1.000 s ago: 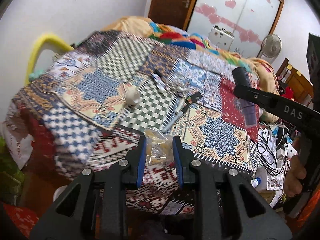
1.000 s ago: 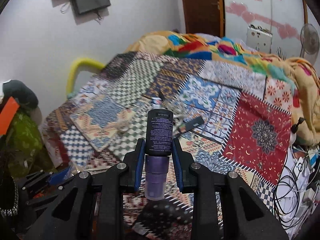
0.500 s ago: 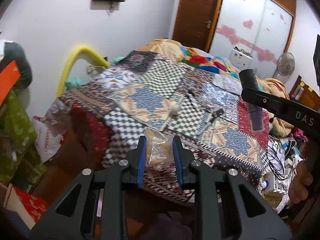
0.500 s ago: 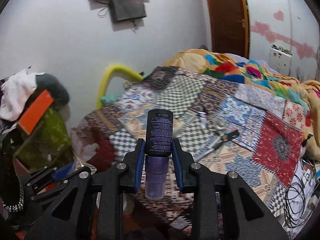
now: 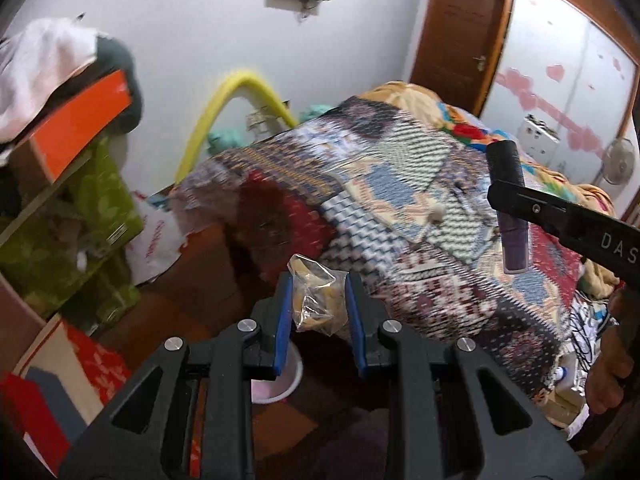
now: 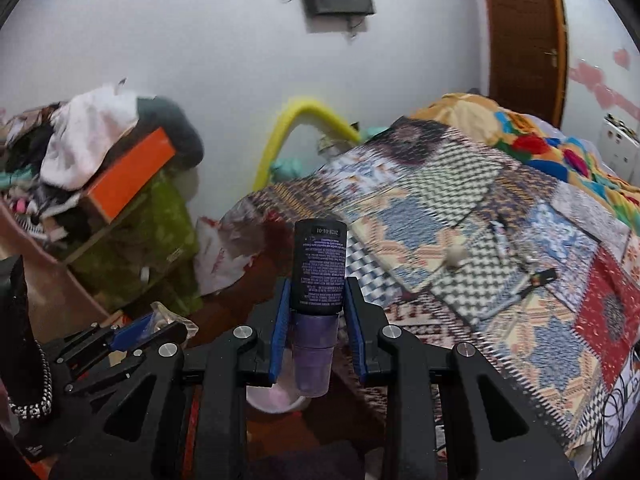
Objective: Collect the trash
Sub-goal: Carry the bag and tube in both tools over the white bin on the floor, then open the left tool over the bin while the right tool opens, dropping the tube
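Observation:
My left gripper (image 5: 318,300) is shut on a crumpled clear plastic wrapper (image 5: 316,298) with yellowish bits inside. My right gripper (image 6: 318,300) is shut on a black tube with a purple cap (image 6: 318,280), cap end pointing down; that tube (image 5: 506,196) and the right gripper's finger also show at the right of the left wrist view. Both hang off the foot of the bed, over the floor. A white bin or bucket (image 5: 280,380) stands on the floor just under the jaws, its rim (image 6: 276,400) partly hidden. A small white crumpled ball (image 6: 454,256) lies on the patchwork bedspread (image 6: 460,220).
A pen-like tool (image 6: 520,292) lies on the bed. At left stands a shelf with green boxes (image 5: 72,216), an orange box (image 5: 80,120) and piled clothes. A white plastic bag (image 6: 218,256) and a yellow hoop (image 5: 224,116) lean by the wall. Cables (image 6: 616,400) lie at right.
Both grippers have swung left and back from over the bed to beyond its foot, still holding the wrapper and the tube. The shelf, floor and white bin have come into view.

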{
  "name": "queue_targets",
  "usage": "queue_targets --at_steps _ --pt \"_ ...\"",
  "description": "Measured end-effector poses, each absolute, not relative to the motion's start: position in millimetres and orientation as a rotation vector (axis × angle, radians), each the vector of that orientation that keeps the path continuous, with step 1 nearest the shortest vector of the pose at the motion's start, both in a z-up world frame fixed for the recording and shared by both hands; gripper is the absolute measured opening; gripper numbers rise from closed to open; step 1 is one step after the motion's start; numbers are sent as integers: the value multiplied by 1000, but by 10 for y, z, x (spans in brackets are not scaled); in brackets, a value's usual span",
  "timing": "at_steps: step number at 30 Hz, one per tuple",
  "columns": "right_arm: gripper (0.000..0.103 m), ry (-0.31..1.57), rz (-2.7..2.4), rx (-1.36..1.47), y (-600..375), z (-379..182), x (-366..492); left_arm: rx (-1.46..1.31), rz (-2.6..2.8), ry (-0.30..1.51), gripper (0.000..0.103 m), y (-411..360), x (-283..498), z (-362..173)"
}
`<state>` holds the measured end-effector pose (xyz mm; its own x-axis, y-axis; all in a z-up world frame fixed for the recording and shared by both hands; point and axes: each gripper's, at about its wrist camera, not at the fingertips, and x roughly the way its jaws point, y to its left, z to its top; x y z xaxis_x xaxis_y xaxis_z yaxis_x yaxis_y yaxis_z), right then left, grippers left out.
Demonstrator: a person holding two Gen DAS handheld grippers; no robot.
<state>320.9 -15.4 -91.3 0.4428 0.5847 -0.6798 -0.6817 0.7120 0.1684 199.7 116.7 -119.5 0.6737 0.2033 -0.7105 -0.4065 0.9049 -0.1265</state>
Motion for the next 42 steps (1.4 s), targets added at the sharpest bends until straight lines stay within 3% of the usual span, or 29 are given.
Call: queue_targets --at_steps 11,26,38,42 --pt "24 924 893 -260 618 -1471 2990 -384 445 918 25 1842 1853 -1931" --pt "24 1258 943 -369 1472 -2707 3144 -539 444 1172 25 2374 2002 -3181" --pt "26 1358 973 -394 1719 -3015 3287 -643 438 1216 26 2569 2112 -3449" --pt "29 1369 967 -391 1693 -3002 3326 -667 425 1236 32 2585 2166 -3476"
